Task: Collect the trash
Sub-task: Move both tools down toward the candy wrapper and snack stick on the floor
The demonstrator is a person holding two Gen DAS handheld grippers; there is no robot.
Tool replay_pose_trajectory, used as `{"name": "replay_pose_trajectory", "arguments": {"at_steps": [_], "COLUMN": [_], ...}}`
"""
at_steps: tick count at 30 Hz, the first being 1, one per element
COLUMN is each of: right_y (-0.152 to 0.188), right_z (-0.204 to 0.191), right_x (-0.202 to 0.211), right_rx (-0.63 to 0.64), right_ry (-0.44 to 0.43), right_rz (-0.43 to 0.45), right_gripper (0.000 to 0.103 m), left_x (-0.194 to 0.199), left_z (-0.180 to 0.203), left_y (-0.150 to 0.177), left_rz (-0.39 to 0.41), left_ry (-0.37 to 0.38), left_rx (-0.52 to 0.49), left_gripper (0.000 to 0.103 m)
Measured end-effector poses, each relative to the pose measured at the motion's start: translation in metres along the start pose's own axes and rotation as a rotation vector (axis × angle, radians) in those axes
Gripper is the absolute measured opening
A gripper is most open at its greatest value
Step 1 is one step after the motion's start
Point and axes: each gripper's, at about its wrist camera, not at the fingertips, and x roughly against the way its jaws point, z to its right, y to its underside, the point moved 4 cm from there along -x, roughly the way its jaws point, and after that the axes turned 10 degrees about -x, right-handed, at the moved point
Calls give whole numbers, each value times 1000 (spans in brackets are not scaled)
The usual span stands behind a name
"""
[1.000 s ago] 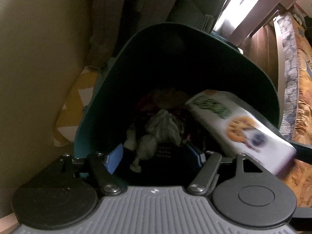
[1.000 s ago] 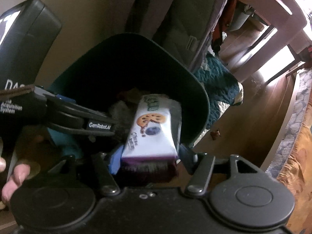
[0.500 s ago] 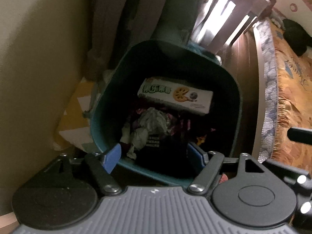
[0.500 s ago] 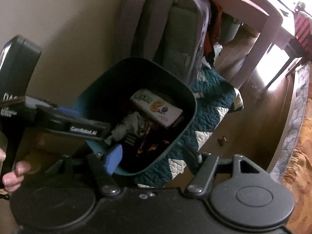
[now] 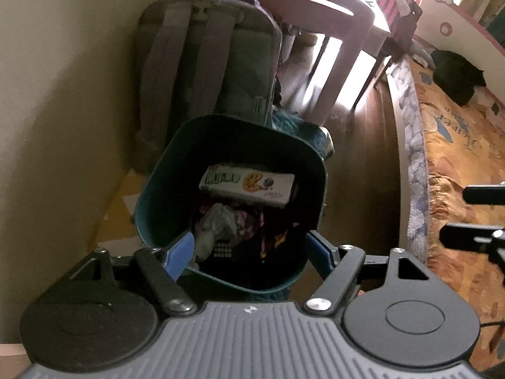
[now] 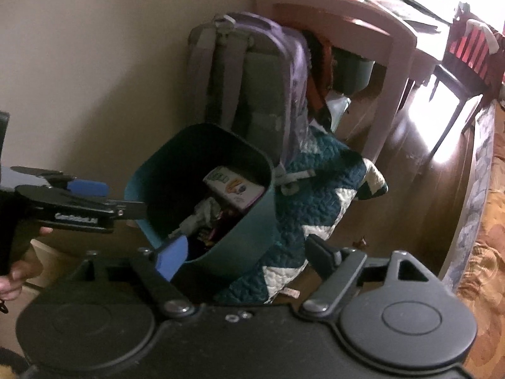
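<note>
Left wrist view: left claw (image 5: 249,251) is spread wide w/ nothing between its blue pads (image 5: 180,254), poised above the near rim of the teal bin (image 5: 151,195). Inside the bin, a white cookie box (image 5: 247,184) lies on its side on top of the rest, toward the far wall. Just in front of it sits a crumpled pale wrapper (image 5: 217,222), w/ dark wrappers around it; details too dim to make out. Behind the bin a grey backpack (image 5: 202,72) leans on the wall. A pinkish desk (image 5: 334,15) stands further back; patterned orange bedspread (image 5: 457,158) at right. Black parts of the right claw (image 5: 473,214) poke in at the right edge.

Right wrist view: right claw (image 6: 246,254) is also wide apart, empty, set back from the bin (image 6: 252,221) and off to its side. Cookie box (image 6: 233,186) shows inside, against the far wall, pale wrapper (image 6: 202,213) beside it. The bin rests partly on a teal-and-white quilt (image 6: 318,189). Left claw (image 6: 94,195) reaches in from the left, held by a hand (image 6: 19,271), near the bin's rim. Backpack (image 6: 252,72) and desk (image 6: 363,22) stand behind.
</note>
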Motion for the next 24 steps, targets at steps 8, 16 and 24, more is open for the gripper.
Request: {"name": "replay_pose_trajectory", "arguments": {"at_steps": [8,16,24], "right_y": [-18,-41,-23], "right_z": [85,181,251], "right_x": [1,-36,-126], "right_rx": [44,218,277], "right_ry": [-51,-82,-68], "right_rz": [7,-51,-134], "right_gripper": [91,96,97], "left_x": [-17,-77,-187], "left_z": [52,118,182], "left_y": [-23,-31,4], "left_rz": [27,-35,-134], "left_ry": [-60,-86,-83], "left_rx": [138,328,332], "left_gripper": [81,81,81]}}
